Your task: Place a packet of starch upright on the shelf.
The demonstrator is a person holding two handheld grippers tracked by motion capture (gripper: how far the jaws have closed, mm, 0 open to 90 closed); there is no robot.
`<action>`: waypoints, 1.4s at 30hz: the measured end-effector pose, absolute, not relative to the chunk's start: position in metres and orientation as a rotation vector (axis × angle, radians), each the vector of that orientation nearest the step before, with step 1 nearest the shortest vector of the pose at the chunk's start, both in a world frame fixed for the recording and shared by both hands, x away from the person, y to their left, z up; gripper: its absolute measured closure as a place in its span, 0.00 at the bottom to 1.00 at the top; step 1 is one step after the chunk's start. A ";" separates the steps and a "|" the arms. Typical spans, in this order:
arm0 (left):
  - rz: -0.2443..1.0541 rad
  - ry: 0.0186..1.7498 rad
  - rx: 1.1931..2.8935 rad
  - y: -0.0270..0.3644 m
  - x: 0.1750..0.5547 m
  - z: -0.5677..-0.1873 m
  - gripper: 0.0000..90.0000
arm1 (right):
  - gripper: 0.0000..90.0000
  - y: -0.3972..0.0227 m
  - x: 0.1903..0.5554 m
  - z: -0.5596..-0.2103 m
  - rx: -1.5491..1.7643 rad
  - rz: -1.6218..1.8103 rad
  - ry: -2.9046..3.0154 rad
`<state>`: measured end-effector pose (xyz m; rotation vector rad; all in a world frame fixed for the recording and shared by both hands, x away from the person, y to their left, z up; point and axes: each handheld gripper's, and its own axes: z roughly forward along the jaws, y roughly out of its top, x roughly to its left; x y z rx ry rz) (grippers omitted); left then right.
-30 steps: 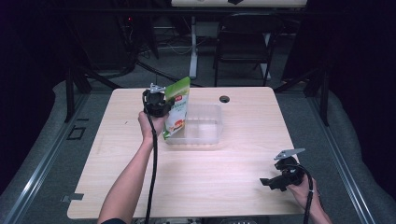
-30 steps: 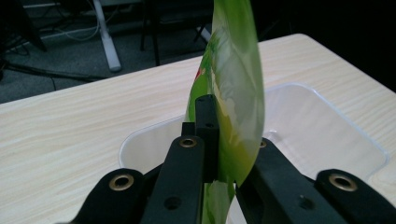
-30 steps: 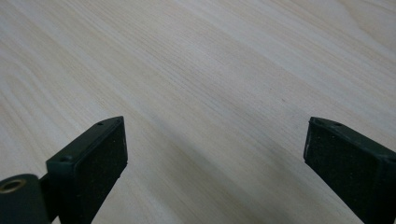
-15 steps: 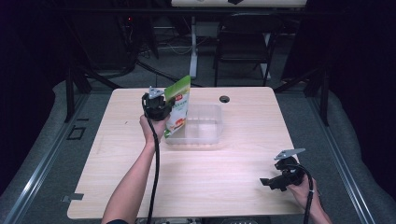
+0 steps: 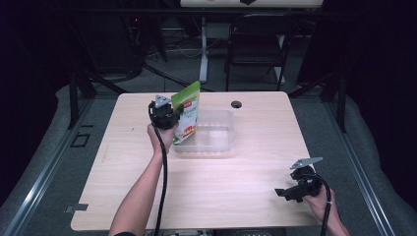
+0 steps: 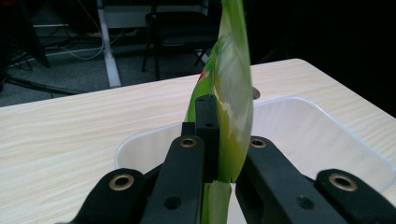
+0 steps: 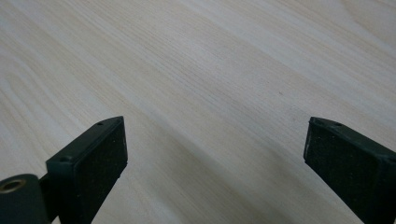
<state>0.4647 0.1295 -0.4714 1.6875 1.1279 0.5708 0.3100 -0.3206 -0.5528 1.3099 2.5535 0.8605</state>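
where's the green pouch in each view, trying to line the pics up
High view: green pouch stands upright, upper left of centre, pinched by the left tool at the clear tray's left end.
Left gripper view: pouch edge-on at centre, between the jaws.
Right gripper view: not in it.
Shared landmark: the clear tray.

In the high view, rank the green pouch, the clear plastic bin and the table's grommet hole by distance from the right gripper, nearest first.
From the right gripper at the table's near right corner:
1. Clear plastic bin, mid-table.
2. Grommet hole, at the far edge.
3. Green pouch, at the bin's left end, clamped in the left gripper.
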 end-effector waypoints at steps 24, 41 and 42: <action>0.518 1.214 1.717 0.152 0.461 -0.481 1.00 | 0.06 -0.320 0.310 -0.552 1.303 0.849 2.563; 0.462 1.276 1.718 0.168 0.467 -0.489 0.79 | 0.06 -0.320 0.310 -0.552 1.301 0.832 2.567; 0.462 1.276 1.718 0.168 0.467 -0.489 0.71 | 0.06 -0.320 0.310 -0.552 1.304 0.844 2.566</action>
